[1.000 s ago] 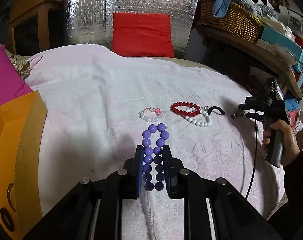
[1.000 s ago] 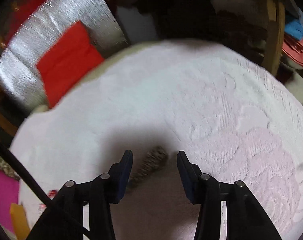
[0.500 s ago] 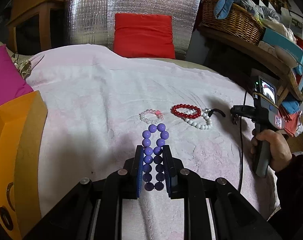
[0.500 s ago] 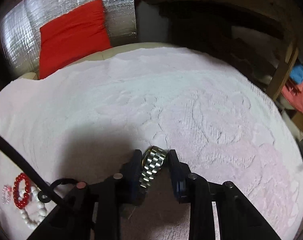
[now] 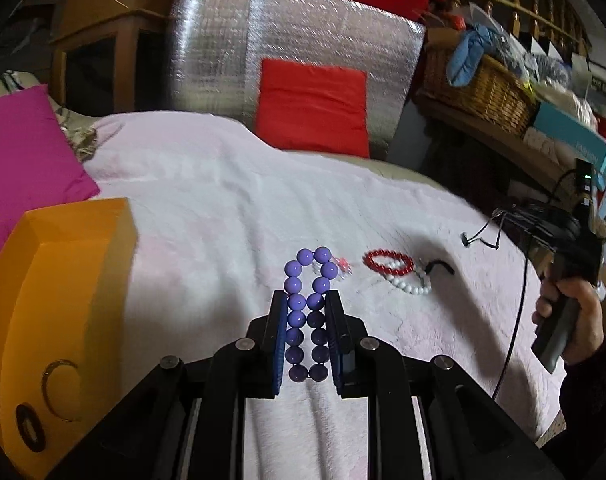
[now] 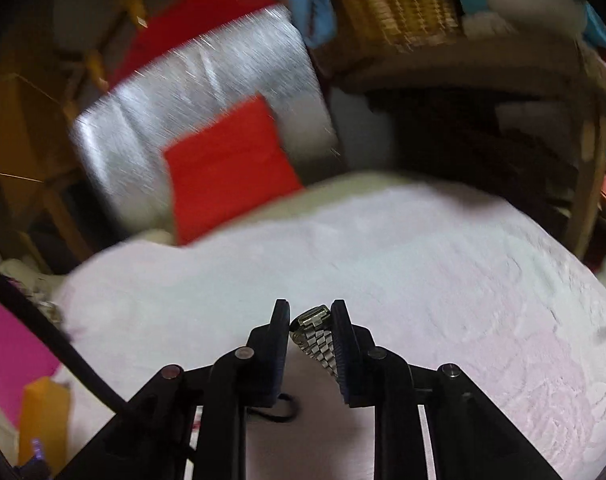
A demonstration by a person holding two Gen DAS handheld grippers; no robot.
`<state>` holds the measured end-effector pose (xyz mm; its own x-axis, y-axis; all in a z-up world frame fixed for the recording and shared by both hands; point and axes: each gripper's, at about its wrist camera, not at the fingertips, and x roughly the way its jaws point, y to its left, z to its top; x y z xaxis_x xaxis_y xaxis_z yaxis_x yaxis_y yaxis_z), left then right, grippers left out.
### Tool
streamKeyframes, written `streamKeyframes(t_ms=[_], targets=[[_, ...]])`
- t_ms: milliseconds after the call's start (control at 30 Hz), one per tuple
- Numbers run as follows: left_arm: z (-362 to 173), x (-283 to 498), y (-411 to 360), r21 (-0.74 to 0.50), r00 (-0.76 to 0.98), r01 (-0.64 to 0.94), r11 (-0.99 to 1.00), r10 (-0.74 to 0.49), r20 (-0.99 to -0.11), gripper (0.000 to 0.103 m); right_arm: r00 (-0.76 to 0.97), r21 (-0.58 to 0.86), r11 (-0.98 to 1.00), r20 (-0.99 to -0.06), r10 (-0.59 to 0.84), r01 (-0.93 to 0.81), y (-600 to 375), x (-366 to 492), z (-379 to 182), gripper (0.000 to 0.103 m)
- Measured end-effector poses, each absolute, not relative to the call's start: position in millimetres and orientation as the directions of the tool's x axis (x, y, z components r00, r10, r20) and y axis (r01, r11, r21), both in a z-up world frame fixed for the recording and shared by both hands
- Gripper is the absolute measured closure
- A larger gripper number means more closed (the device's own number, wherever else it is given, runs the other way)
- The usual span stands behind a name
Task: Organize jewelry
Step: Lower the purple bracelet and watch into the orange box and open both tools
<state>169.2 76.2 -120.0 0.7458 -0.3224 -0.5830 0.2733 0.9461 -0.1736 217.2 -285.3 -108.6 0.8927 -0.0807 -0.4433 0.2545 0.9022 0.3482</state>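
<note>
On the pink towel (image 5: 223, 208), mid-surface: red bead bracelet (image 5: 389, 262), white bead bracelet (image 5: 411, 286)
Left gripper (image 5: 306, 308): clamped on purple bead bracelet (image 5: 309, 312)
Right gripper (image 6: 310, 322): jaws closing, silver metal watch band (image 6: 315, 338) gripped between them

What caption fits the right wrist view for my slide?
Right gripper, jaws closing, pinches a metal watch band above the pink-white blanket.
</note>
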Motion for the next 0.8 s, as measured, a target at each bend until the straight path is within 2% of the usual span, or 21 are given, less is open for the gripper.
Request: streamKeyframes(t_ms=[167, 433, 600, 800], targets=[[-104, 153, 109, -0.2, 0.795, 0.22, 0.955, -0.294, -0.531, 0.083, 0.939, 0.357, 0.93, -0.341, 0.043, 0.087, -232, 199, -78, 0.081], [-86, 127, 191, -0.222, 0.873, 0.04, 0.974, -0.142, -0.467, 0.083, 0.905, 0.37, 0.91, -0.295, 0.307, -0.188, -114, 194, -59, 0.081], [-96, 123, 237, -0.209, 0.858, -0.105, 0.972, -0.017, -0.513, 0.083, 0.817, 0.382, 0.854, -0.32, 0.48, -0.352, -14, 203, -63, 0.081], [-125, 130, 275, -0.174, 0.77, -0.236, 0.956, 0.075, -0.634, 0.083, 0.727, 0.384, 0.801, -0.355, 0.587, -0.459, 92, 216, -75, 0.08]])
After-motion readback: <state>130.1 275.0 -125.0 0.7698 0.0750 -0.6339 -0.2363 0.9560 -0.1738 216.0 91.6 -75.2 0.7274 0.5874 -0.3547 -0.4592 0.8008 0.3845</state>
